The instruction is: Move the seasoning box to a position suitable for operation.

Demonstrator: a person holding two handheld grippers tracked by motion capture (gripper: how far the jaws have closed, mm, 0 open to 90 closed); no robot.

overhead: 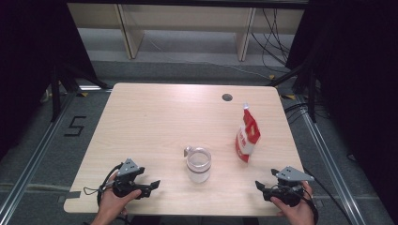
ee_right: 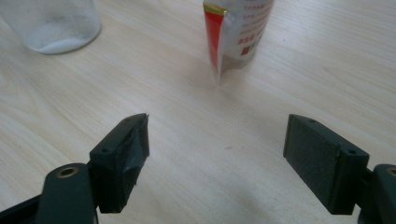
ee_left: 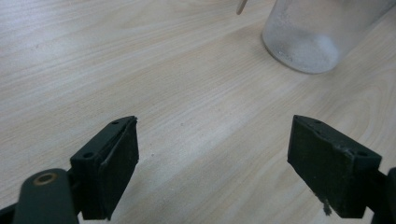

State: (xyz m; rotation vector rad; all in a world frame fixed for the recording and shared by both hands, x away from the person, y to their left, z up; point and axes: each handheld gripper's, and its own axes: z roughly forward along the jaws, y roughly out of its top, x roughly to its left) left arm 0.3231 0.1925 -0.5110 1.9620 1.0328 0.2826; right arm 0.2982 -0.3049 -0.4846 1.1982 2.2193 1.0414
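Note:
A clear glass jar [overhead: 198, 164] with a hinged lid stands open near the middle front of the wooden table [overhead: 155, 117]; white powder lies at its bottom [ee_left: 308, 46] [ee_right: 51, 28]. A red and white stand-up pouch [overhead: 247, 136] [ee_right: 236, 32] is upright to the jar's right. My left gripper [overhead: 149, 186] rests at the front left, held by a hand, its jaws wide apart over bare wood [ee_left: 212, 154]. At the front right my right gripper [overhead: 262, 186] is open too, nothing between its jaws [ee_right: 217, 158], and it points toward the pouch.
A round cable hole [overhead: 227, 97] sits near the table's far edge. Beyond the table are a grey floor, pale furniture legs and loose cables. Metal rails run along both sides of the table.

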